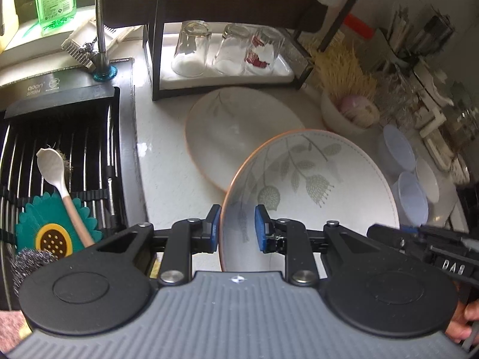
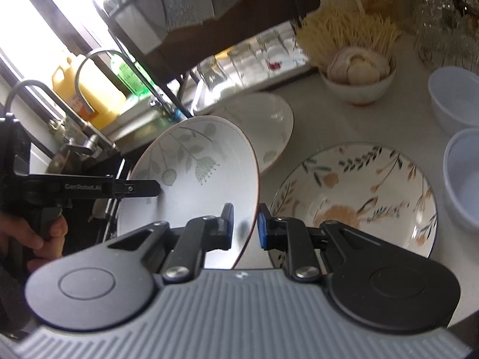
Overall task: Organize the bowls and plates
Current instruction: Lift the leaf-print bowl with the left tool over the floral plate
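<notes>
A grey leaf-patterned plate [image 1: 311, 179] with an orange rim is held tilted above the counter by both grippers. My left gripper [image 1: 236, 229] has its fingers on either side of the plate's left rim. My right gripper [image 2: 245, 227] has its fingers on either side of the plate's [image 2: 191, 173] right rim. A second matching plate [image 1: 236, 131] lies flat on the counter behind it; it also shows in the right wrist view [image 2: 263, 125]. A plate with orange flowers [image 2: 359, 191] lies flat on the counter at the right.
A black rack with upturned glasses [image 1: 227, 48] stands behind the plates. The sink [image 1: 60, 161] with a white spoon and scrubbers is at the left. A bowl of garlic [image 2: 356, 71] and pale blue bowls [image 2: 458, 101] sit at the right.
</notes>
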Available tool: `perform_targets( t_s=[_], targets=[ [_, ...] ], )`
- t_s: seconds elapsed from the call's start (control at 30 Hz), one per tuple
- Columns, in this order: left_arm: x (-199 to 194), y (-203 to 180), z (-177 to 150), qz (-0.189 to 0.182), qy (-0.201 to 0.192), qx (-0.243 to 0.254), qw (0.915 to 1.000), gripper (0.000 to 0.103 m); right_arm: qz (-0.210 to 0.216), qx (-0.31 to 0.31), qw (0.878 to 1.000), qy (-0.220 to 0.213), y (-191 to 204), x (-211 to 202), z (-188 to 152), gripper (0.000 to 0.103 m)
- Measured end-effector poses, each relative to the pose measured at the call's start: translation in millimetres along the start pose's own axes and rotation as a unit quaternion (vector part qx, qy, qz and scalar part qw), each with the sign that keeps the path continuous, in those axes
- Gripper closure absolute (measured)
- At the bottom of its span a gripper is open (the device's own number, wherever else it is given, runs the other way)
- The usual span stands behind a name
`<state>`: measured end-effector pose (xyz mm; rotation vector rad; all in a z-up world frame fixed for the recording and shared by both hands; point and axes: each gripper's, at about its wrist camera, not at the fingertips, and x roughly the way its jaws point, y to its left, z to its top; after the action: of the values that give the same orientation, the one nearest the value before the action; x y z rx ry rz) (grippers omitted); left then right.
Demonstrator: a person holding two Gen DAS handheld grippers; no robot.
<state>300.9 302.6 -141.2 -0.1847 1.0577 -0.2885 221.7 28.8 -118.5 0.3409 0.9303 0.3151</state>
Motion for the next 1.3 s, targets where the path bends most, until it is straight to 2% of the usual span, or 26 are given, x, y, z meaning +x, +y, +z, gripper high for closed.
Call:
perform_targets(
  t_s=[0.2, 0.4, 0.8, 1.1, 1.3],
  targets=[
    [5, -30, 11, 0.012, -0.012, 0.011, 0.9998, 0.076, 0.007, -0.014, 1.000, -0.001, -22, -11, 3, 0.083],
    [18, -63, 13, 0.006, -0.016, 0.024, 0.9996, 0.076, 0.000, -0.005, 1.000, -0.009, -51, -26, 5, 0.083],
    [69, -123, 4, -0.010, 0.023, 0.062, 0.9978, 0.076, -0.054, 0.018, 0.998, -0.015, -107, -45, -12, 0.083],
    [100, -140, -5, -0.005, 0.050, 0.071, 0.9962, 0.075, -0.080, 0.018, 0.997, -0.004, -124, -39, -27, 0.083],
    [112, -142, -1, 0.003, 0.066, 0.058, 0.9961, 0.075, -0.082, 0.016, 0.996, 0.013, -130, -34, -27, 0.083]
  ],
)
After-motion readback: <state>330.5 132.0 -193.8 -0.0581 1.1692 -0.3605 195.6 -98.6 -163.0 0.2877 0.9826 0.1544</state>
